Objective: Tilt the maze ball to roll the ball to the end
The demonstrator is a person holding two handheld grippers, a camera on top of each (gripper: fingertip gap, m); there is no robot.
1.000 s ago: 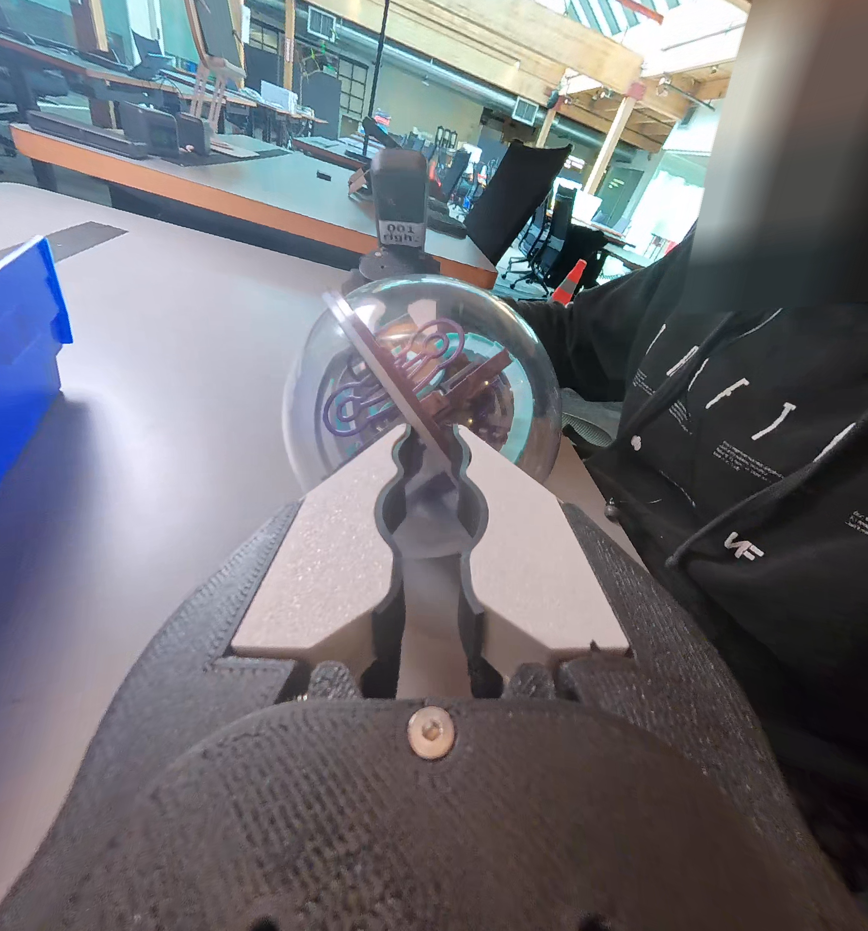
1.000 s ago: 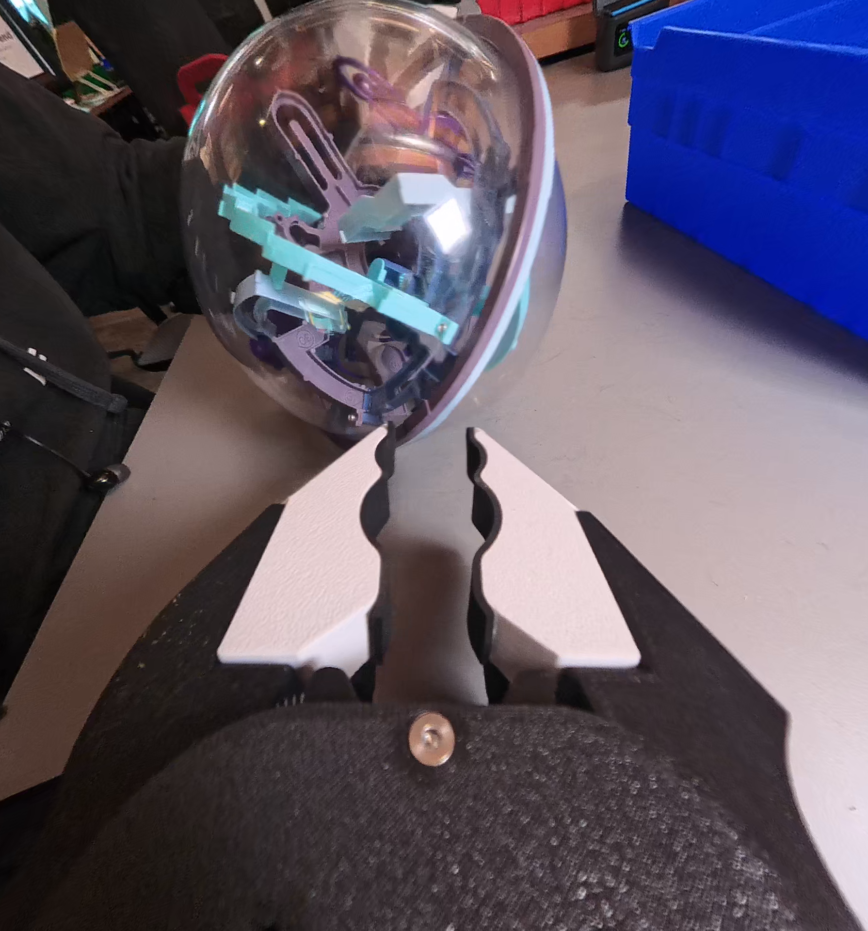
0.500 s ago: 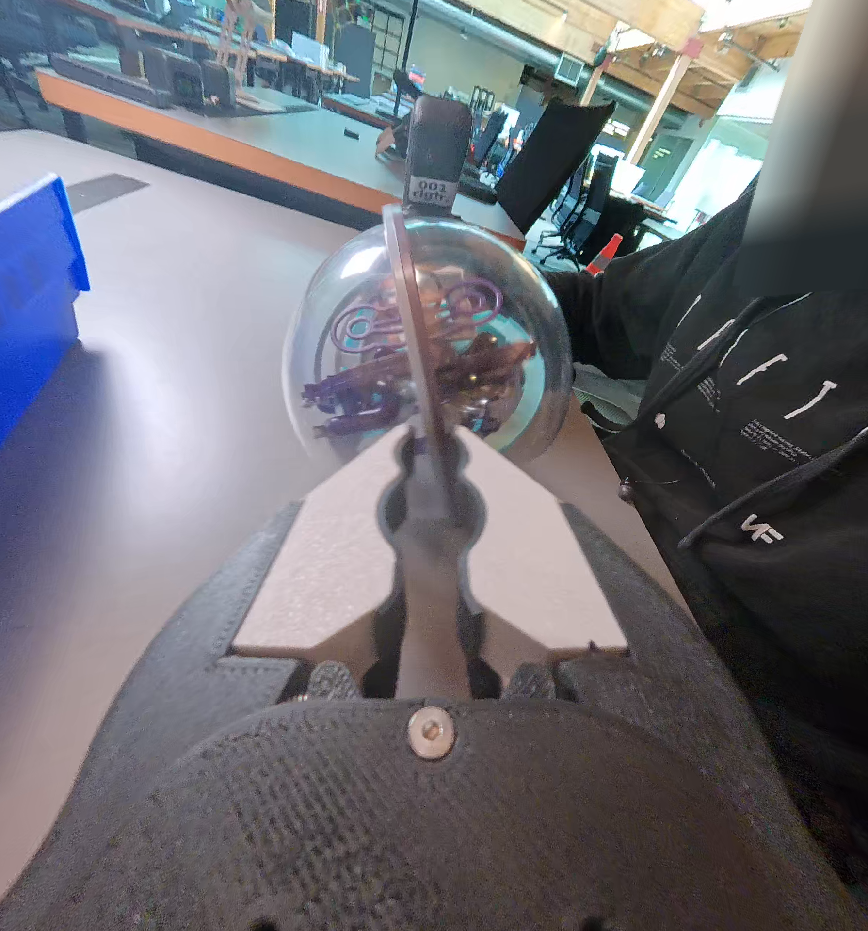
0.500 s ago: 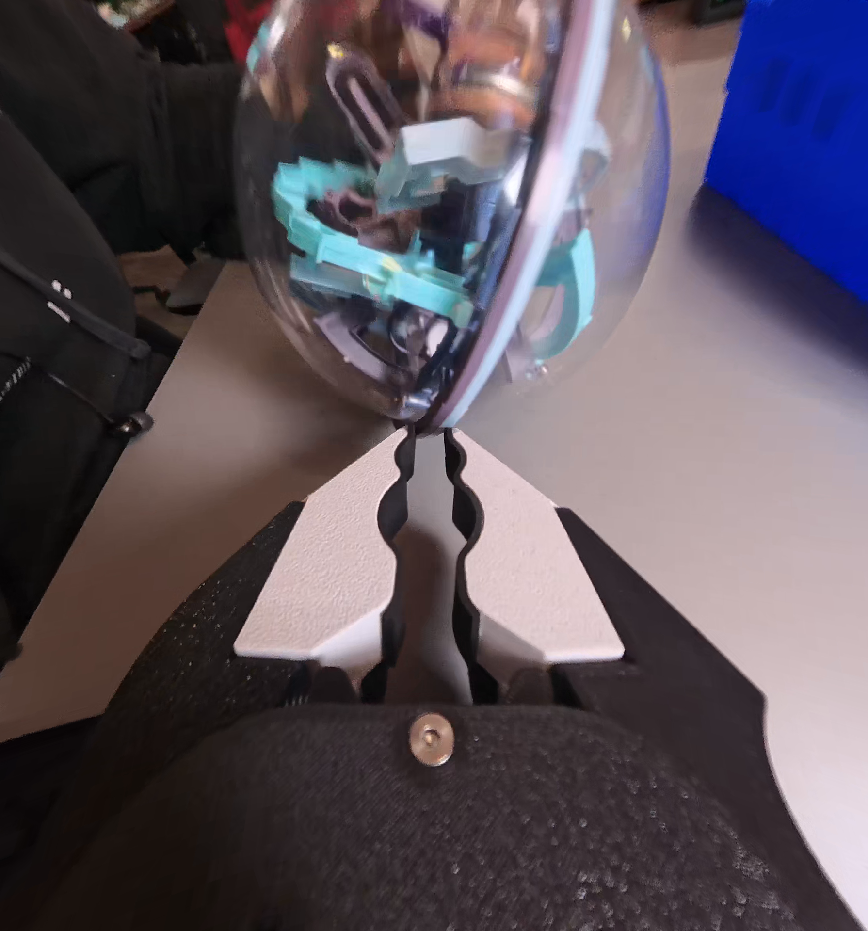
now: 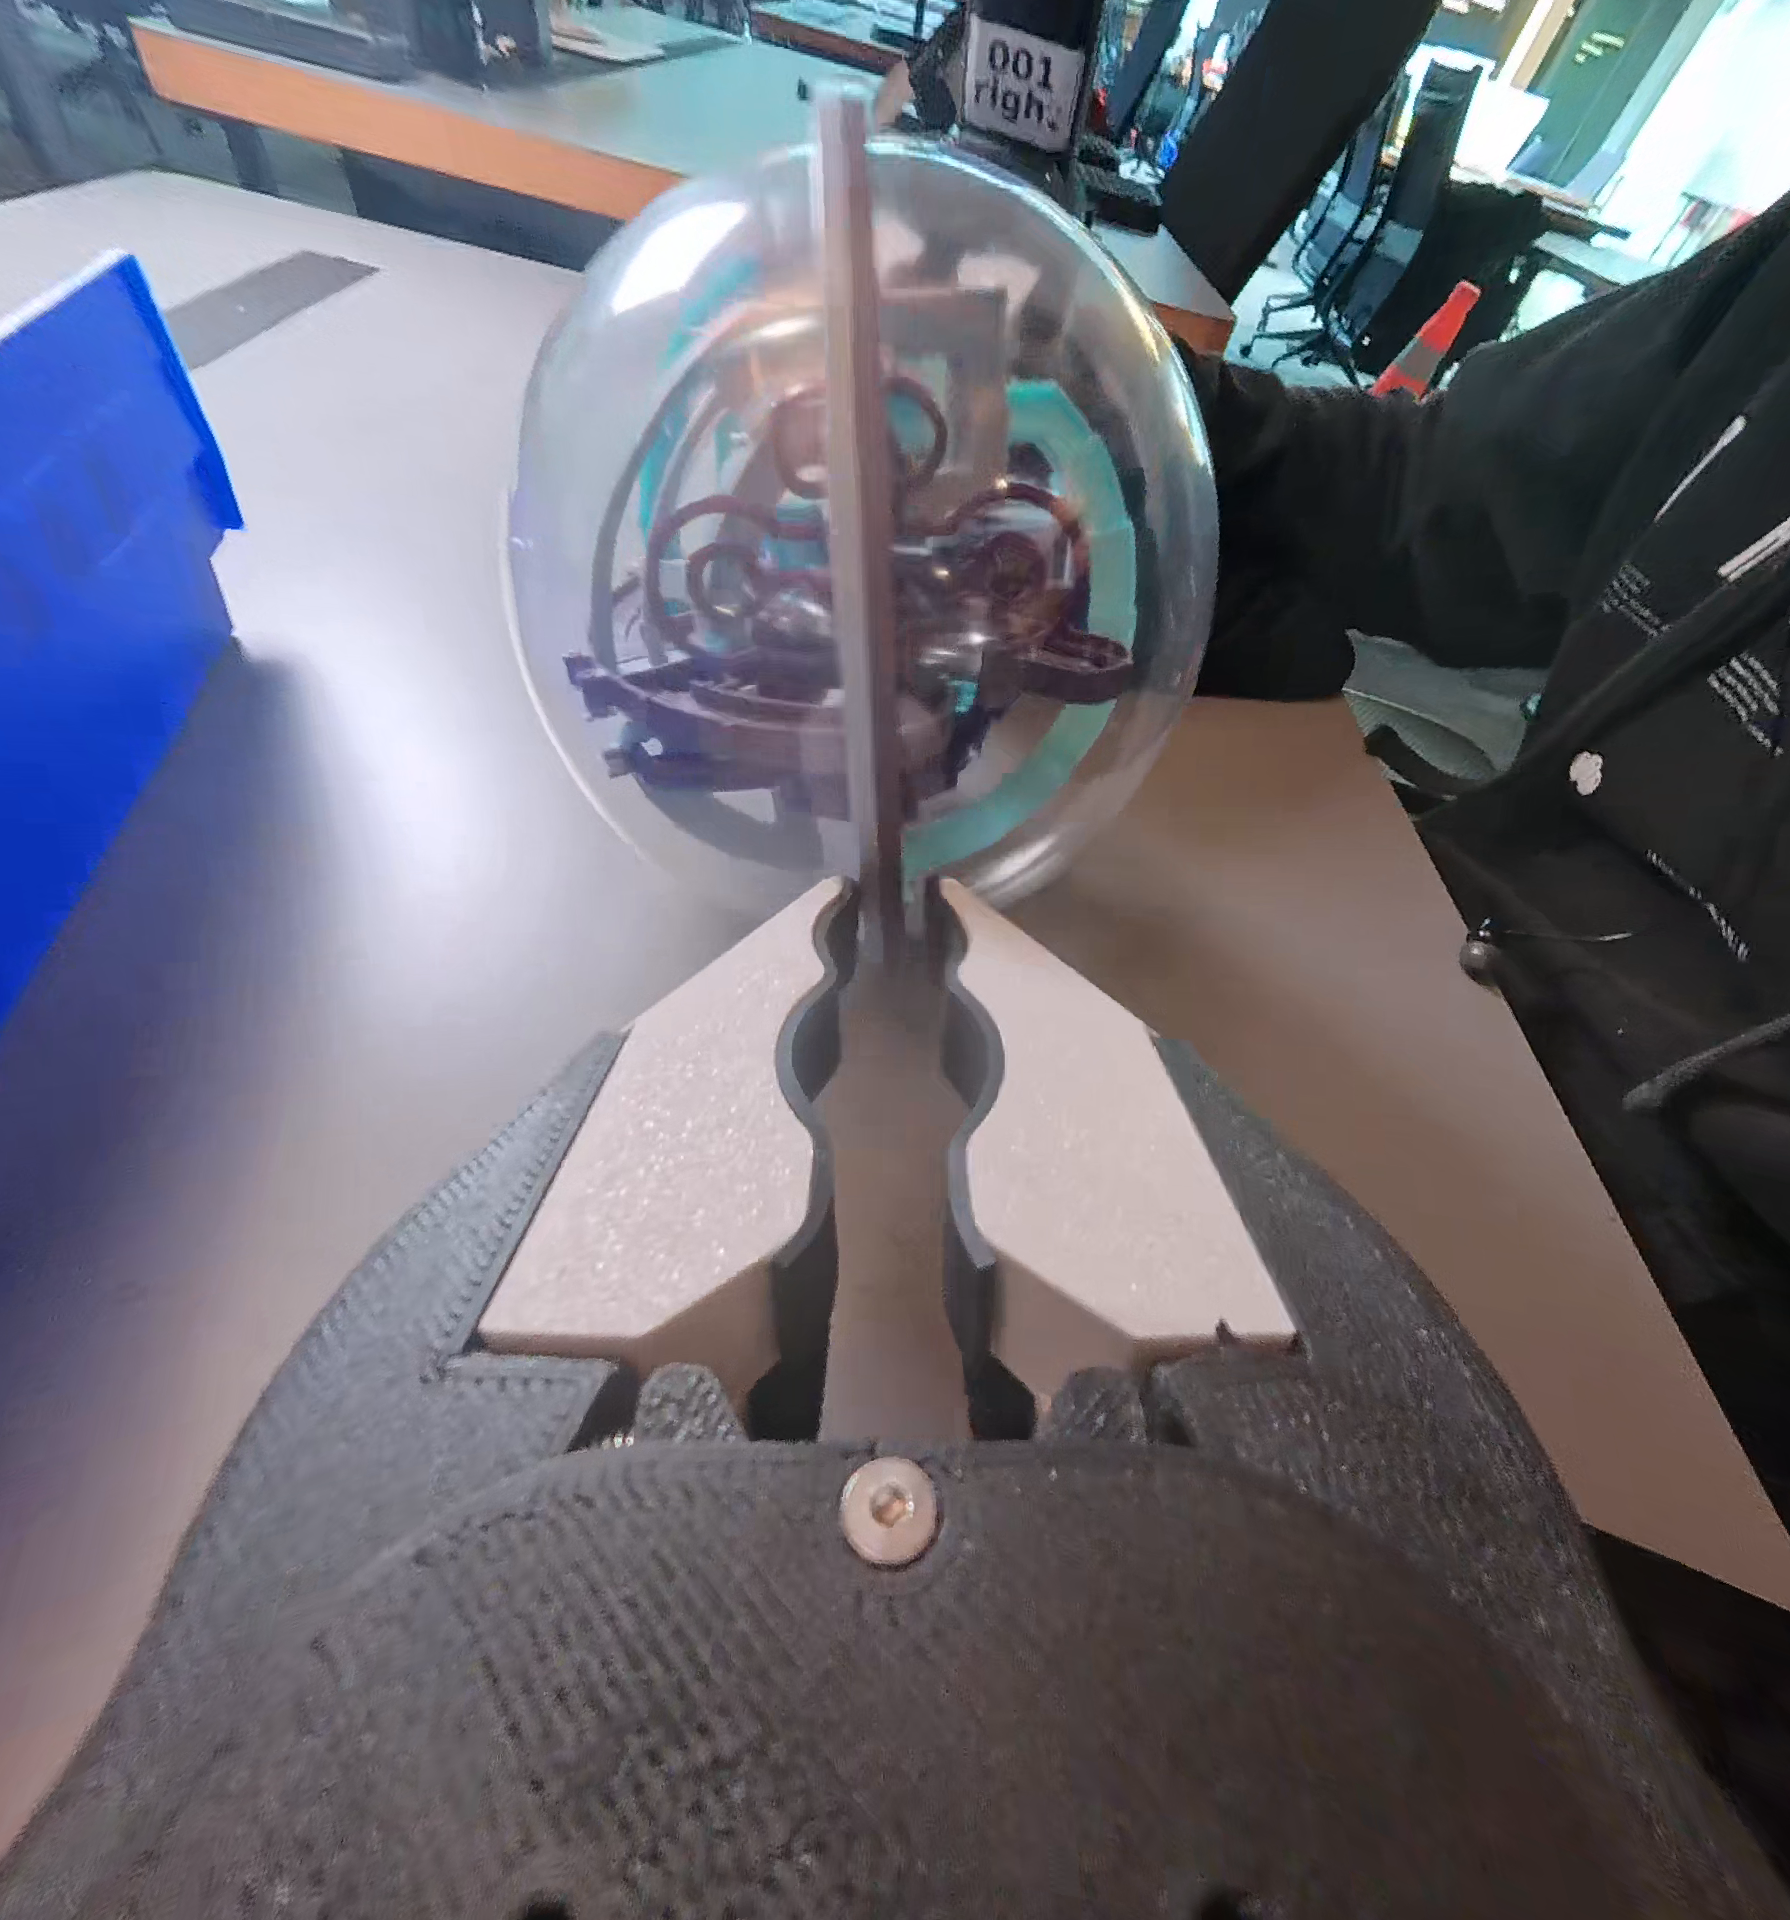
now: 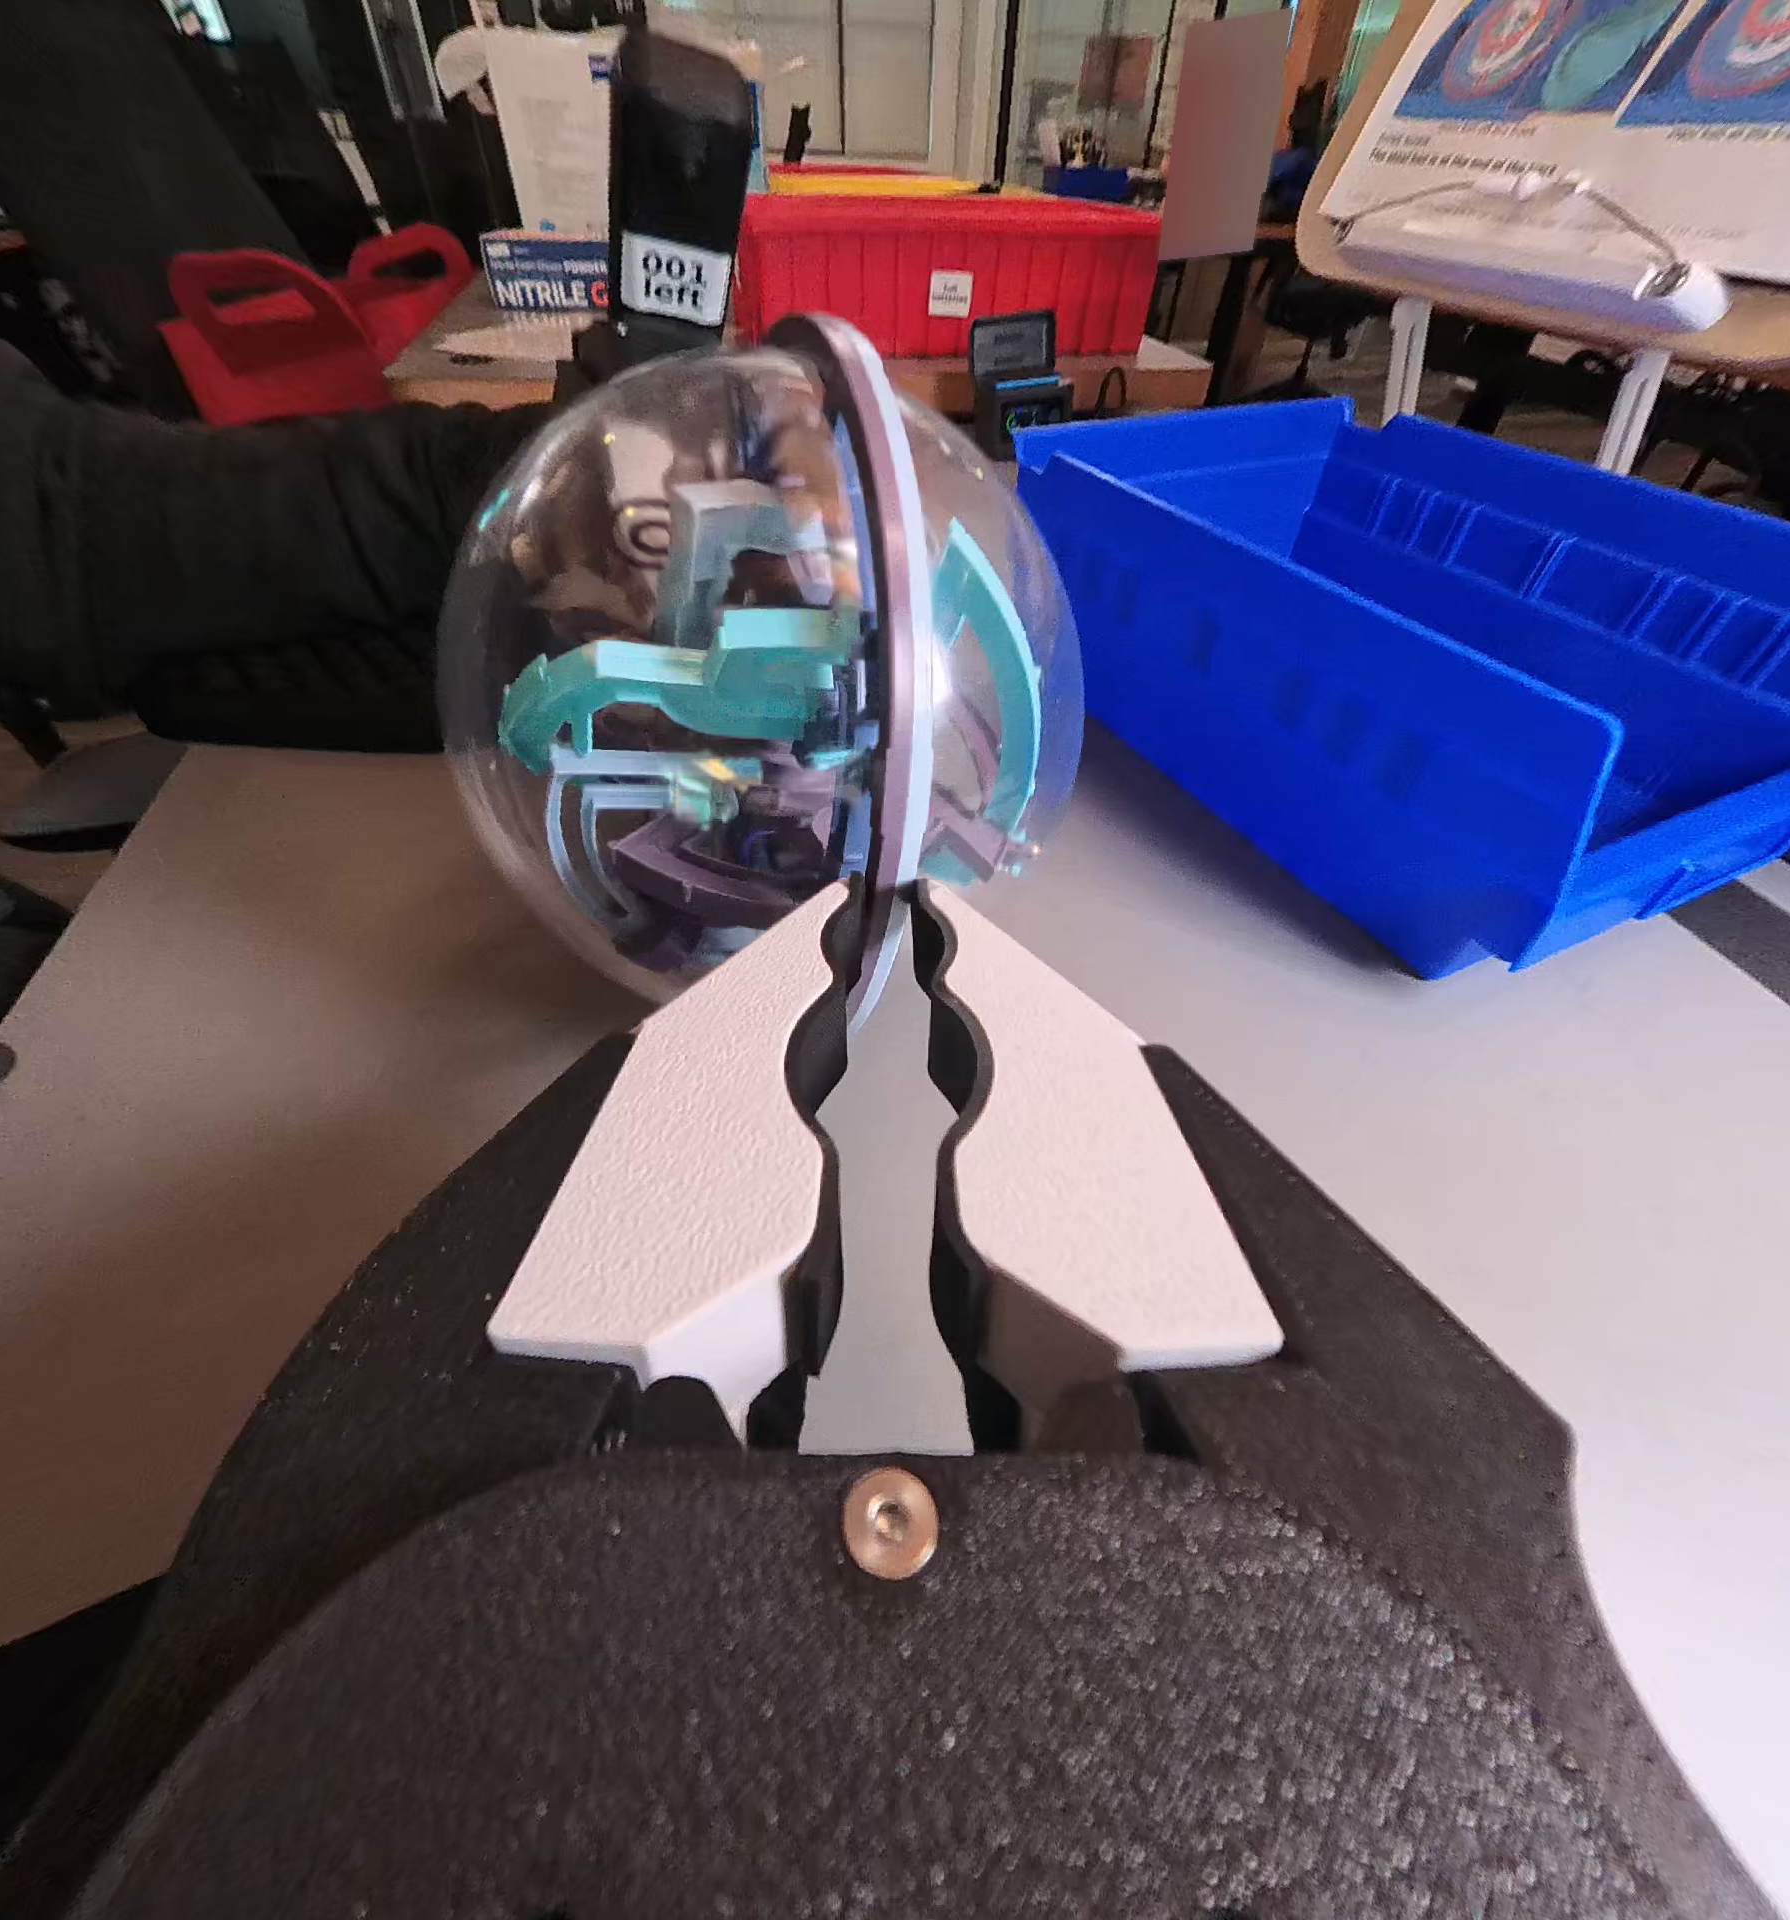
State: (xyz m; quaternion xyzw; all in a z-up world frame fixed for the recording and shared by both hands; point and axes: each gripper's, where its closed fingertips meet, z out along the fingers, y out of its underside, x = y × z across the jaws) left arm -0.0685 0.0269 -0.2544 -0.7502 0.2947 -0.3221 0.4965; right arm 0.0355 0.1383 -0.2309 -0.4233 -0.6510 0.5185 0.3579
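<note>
The maze ball (image 5: 860, 520) is a clear sphere with purple and teal tracks inside and a thin rim around its middle. It hangs above the grey table (image 5: 403, 883) with the rim standing upright. My left gripper (image 5: 886, 914) is shut on the rim's near edge. My right gripper (image 6: 883, 896) is shut on the rim on the opposite side of the maze ball (image 6: 756, 665). Each gripper shows behind the ball in the other's view: the right one in the left wrist view (image 5: 1016, 73), the left one in the right wrist view (image 6: 678, 208).
A blue bin (image 6: 1390, 644) stands on the table beside the ball and also shows in the left wrist view (image 5: 60, 623). A person in a black hoodie (image 5: 1649, 727) sits at the table's edge. Red bins (image 6: 953, 260) and a board with pages (image 6: 1597, 135) stand behind.
My right gripper's jaws closed onto the ball's rim, having stood open below it. The ball turned in my left gripper's grasp, so its rim went from slanted to upright.
</note>
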